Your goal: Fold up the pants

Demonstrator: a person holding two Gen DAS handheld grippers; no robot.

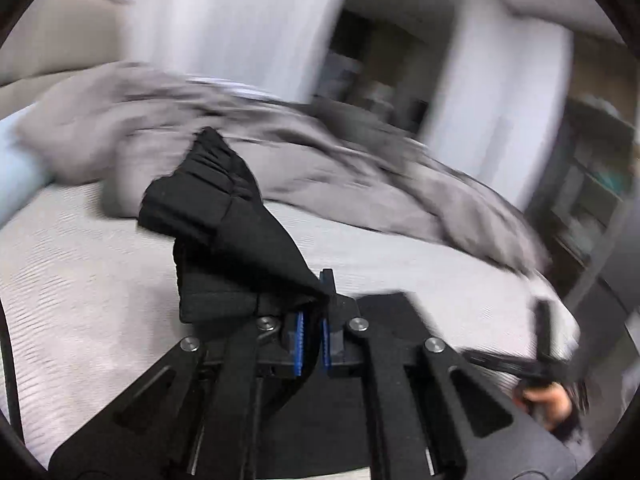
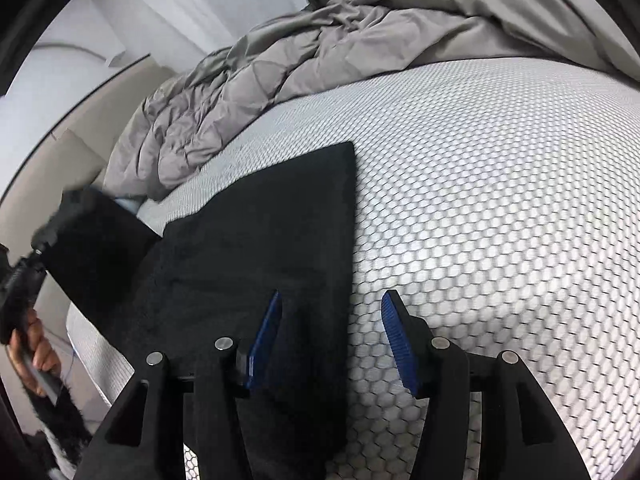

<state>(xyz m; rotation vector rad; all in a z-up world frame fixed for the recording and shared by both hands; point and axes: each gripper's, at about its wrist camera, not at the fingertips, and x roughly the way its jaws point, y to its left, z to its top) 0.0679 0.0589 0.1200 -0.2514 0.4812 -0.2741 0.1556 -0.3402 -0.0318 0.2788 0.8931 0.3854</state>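
Note:
The black pants (image 2: 256, 240) lie partly flat on the white honeycomb-patterned mattress (image 2: 500, 200). My left gripper (image 1: 314, 312) is shut on the gathered elastic waistband of the pants (image 1: 224, 208) and holds it lifted above the bed. It also shows at the left edge of the right wrist view (image 2: 60, 216), raising that end of the fabric. My right gripper (image 2: 330, 312) is open, low over the mattress, its left finger over the pants' right edge and its right finger over bare mattress. It holds nothing.
A rumpled grey duvet (image 2: 304, 52) is piled along the far side of the bed and also shows in the left wrist view (image 1: 280, 136). A beige headboard (image 2: 80, 136) is at the left. Dark shelving (image 1: 592, 184) stands beyond the bed.

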